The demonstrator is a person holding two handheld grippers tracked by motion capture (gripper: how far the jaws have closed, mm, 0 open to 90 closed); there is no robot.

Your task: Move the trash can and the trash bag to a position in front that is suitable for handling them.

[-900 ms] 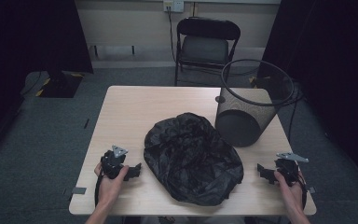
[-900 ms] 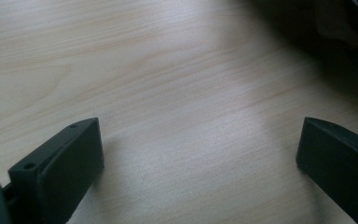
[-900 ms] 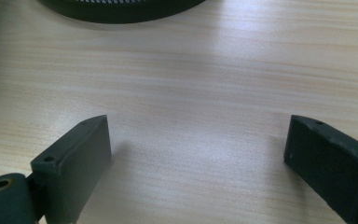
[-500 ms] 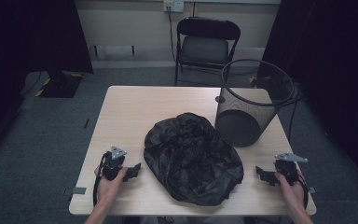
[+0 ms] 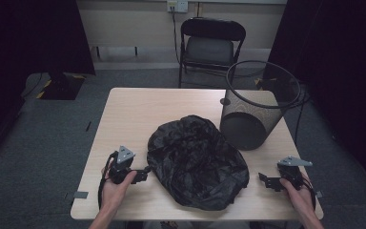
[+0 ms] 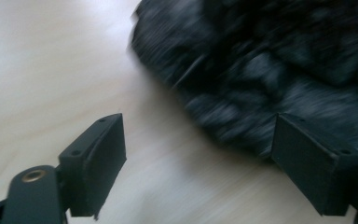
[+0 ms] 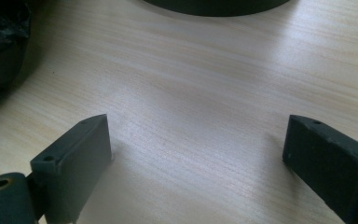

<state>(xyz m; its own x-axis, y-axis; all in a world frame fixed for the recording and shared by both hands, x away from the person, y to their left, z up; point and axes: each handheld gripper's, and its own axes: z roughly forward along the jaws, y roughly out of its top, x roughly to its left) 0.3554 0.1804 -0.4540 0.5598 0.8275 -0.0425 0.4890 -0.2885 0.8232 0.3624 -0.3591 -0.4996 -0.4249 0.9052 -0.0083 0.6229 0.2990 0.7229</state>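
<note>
Lying crumpled at the centre-bottom of the high view, the black plastic bag (image 5: 198,162) forms a loose, glossy, wrinkled mound on the table (image 5: 138,114). Its thin film shows many small creases and dull highlights; its outline is an irregular oval.

Step in hand, as judged: approach before the first grasp. Neither tool has contact with the bag.

- Left gripper (image 5: 143,173): at the lower left of the high view, just beside the bag's left edge. In the left gripper view its jaws stand apart, with bare tabletop between them and the blurred bag (image 6: 270,70) filling the upper right.
- Right gripper (image 5: 266,181): at the lower right of the high view, a little apart from the bag. In the right gripper view its jaws stand apart over bare wood, with the bag's edge (image 7: 2,42) at the upper left.

Next move, as judged: each tool should advance to an edge of the film and pinch a fold, so that the bag can be lifted and opened. Thin film slips and bunches; a shallow pinch may fail.

Surroundings: the wire-mesh waste bin (image 5: 257,112), round, tapered and dark, stands upright just beyond the bag at the upper right of the table. The tabletop is pale wood grain, matt. A black folding chair (image 5: 209,45) stands behind the table.
</note>
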